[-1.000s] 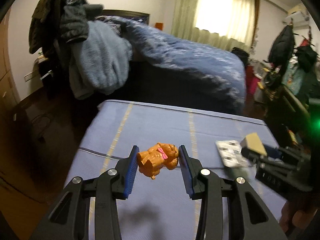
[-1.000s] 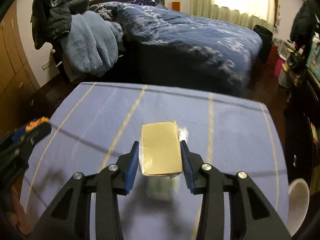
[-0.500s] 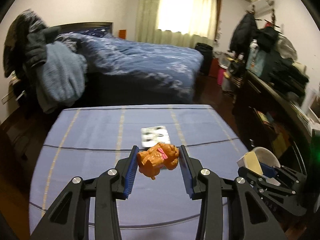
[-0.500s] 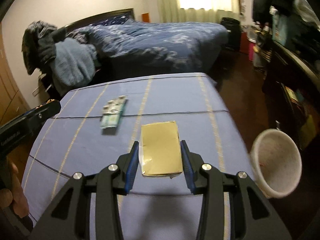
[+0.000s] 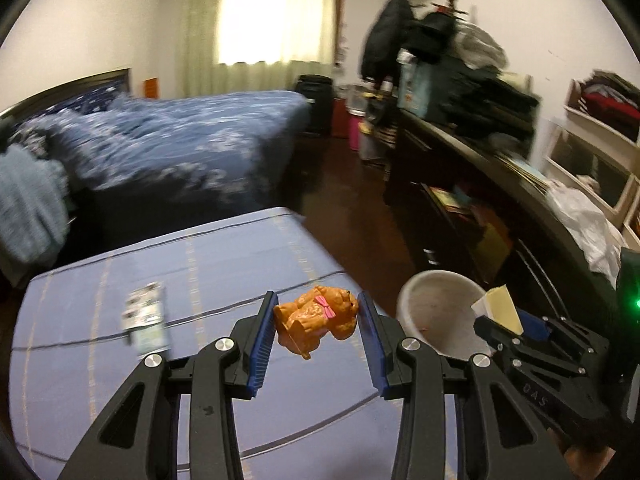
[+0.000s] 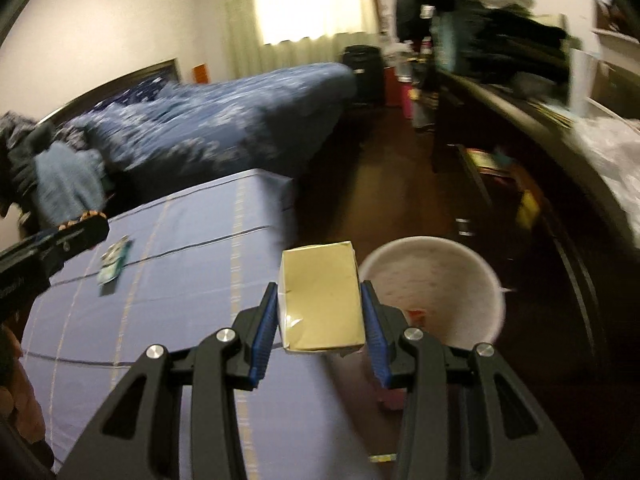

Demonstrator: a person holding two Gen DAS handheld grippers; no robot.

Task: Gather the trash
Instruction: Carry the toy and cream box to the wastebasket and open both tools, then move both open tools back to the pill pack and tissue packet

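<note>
A small orange toy dog (image 5: 316,318) with a pink bow is clamped between the blue pads of the left gripper (image 5: 318,334), held above the near right part of a blue table (image 5: 100,380) marked with thin stripes. A pale yellow box (image 6: 322,296) is gripped the same way in the right gripper (image 6: 320,322), over the table's right edge and just left of a white bin (image 6: 480,276) that stands on the dark floor beside the table. Something small and red lies inside the bin. A flat printed packet (image 5: 146,316) lies on the table, well left of the toy. Beyond the table are a bed (image 5: 180,148) with a blue quilt, a bright curtained window (image 5: 256,20), and a dark cluttered dresser (image 5: 500,168) along the right wall.
</note>
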